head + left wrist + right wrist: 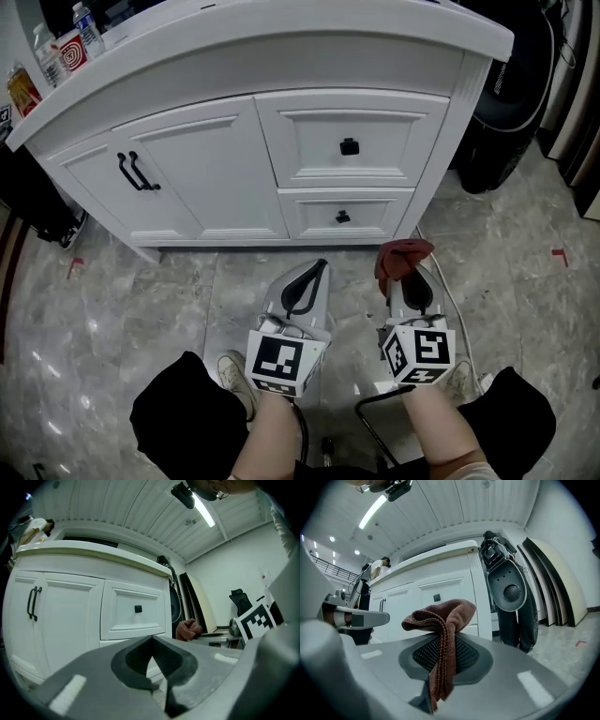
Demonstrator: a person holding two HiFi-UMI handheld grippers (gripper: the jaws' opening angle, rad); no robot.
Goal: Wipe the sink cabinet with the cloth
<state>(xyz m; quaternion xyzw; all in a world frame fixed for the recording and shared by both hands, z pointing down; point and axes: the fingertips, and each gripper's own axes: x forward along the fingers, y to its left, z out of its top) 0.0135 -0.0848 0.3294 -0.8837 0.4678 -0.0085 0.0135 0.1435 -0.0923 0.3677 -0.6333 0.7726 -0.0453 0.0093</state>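
Note:
A white sink cabinet [234,159] with two doors and two drawers stands ahead of me; it also fills the left gripper view [84,606] and shows in the right gripper view [440,592]. A reddish-brown cloth [401,257] is pinched in my right gripper [409,275], bunched above the jaws [440,620]. The right gripper hovers over the floor just before the lower drawer [343,216]. My left gripper [314,277] is beside it, jaws closed together with nothing in them [157,677].
Bottles and a can [56,52] stand on the countertop's left end. A dark appliance [511,103] stands right of the cabinet [508,592]. Grey marble floor [122,309] lies below, with a cable [459,309] and a shoe [232,375].

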